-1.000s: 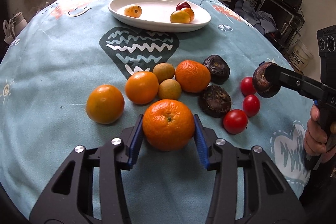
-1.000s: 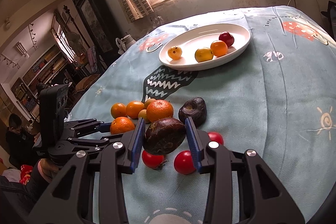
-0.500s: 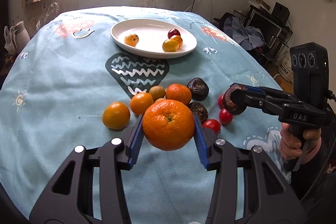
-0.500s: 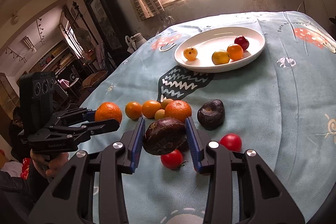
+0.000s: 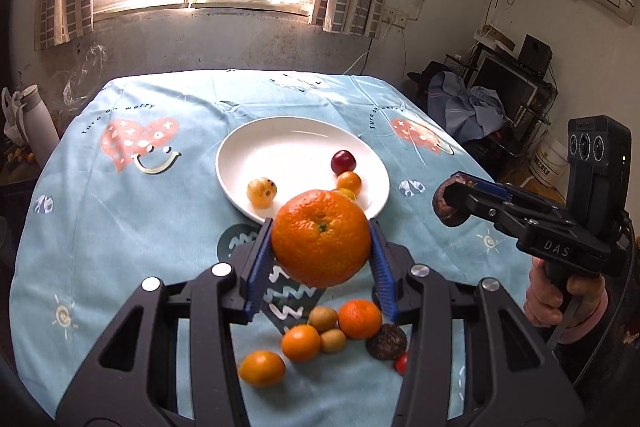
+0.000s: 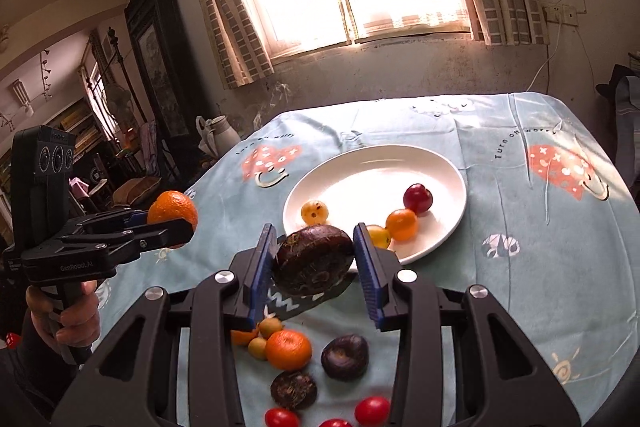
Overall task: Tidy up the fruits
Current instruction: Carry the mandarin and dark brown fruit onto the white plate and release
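My left gripper (image 5: 320, 251) is shut on a large orange (image 5: 321, 237), held high above the table near the front rim of the white plate (image 5: 280, 143). My right gripper (image 6: 314, 261) is shut on a dark brown fruit (image 6: 314, 259), also lifted, just short of the plate (image 6: 372, 179). The right gripper also shows in the left wrist view (image 5: 460, 201), and the left gripper in the right wrist view (image 6: 176, 219). The plate holds a red plum (image 5: 343, 161), a small orange fruit (image 5: 349, 183) and a spotted yellow fruit (image 5: 261, 192).
On the blue tablecloth (image 5: 120, 227) below lie oranges (image 5: 360, 319), small brown-green fruits (image 5: 322, 319), dark brown fruits (image 6: 345, 357) and red tomatoes (image 6: 372, 411). A white jug (image 6: 224, 139) stands beyond the table's far left edge. A wall with a window is behind.
Both grippers have risen and moved forward toward the plate, each carrying its fruit. The loose fruit pile now lies below and behind the fingers.
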A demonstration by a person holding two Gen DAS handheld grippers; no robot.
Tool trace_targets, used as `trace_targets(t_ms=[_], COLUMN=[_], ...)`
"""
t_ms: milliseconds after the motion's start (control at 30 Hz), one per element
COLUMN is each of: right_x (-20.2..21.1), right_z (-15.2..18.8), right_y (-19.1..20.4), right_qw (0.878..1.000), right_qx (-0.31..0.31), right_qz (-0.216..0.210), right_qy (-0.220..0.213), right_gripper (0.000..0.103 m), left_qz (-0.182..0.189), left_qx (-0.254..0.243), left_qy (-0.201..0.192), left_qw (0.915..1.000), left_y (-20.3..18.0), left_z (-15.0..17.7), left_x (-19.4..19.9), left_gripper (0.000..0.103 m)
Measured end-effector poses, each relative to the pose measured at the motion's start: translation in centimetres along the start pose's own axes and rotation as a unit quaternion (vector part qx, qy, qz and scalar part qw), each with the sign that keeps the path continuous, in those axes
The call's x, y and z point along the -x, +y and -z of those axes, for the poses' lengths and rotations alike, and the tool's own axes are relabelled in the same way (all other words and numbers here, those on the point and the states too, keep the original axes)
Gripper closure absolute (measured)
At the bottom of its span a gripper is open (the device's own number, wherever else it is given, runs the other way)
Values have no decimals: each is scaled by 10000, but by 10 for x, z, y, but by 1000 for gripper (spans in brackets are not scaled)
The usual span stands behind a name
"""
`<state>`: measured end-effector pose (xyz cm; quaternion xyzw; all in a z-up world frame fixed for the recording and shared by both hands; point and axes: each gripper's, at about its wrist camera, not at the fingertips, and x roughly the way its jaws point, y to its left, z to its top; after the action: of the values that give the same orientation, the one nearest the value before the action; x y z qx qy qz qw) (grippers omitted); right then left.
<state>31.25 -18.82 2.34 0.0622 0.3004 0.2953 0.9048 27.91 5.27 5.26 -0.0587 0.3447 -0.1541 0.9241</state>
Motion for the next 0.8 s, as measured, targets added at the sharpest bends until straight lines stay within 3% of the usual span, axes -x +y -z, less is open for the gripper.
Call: trace_targets(t_ms=[333, 567, 800], right_x=[-105, -158, -180], right_z=[-33, -32, -29], right_y=[-40, -40, -37], right_qw=[9980, 9948, 9927], right_qx=[11, 341, 491], right_qz=[451, 548, 480], right_qy=[442, 787, 990], right_gripper=[63, 63, 63], left_qz=[-509, -689, -733], left_qx=[6, 148, 202], left_qy=[418, 734, 885], left_qw=[9978, 9948, 9932], left_y=[30, 55, 70], left_z=[-60, -69, -67], left_x=[-118, -177, -200], left_gripper=[57, 57, 57])
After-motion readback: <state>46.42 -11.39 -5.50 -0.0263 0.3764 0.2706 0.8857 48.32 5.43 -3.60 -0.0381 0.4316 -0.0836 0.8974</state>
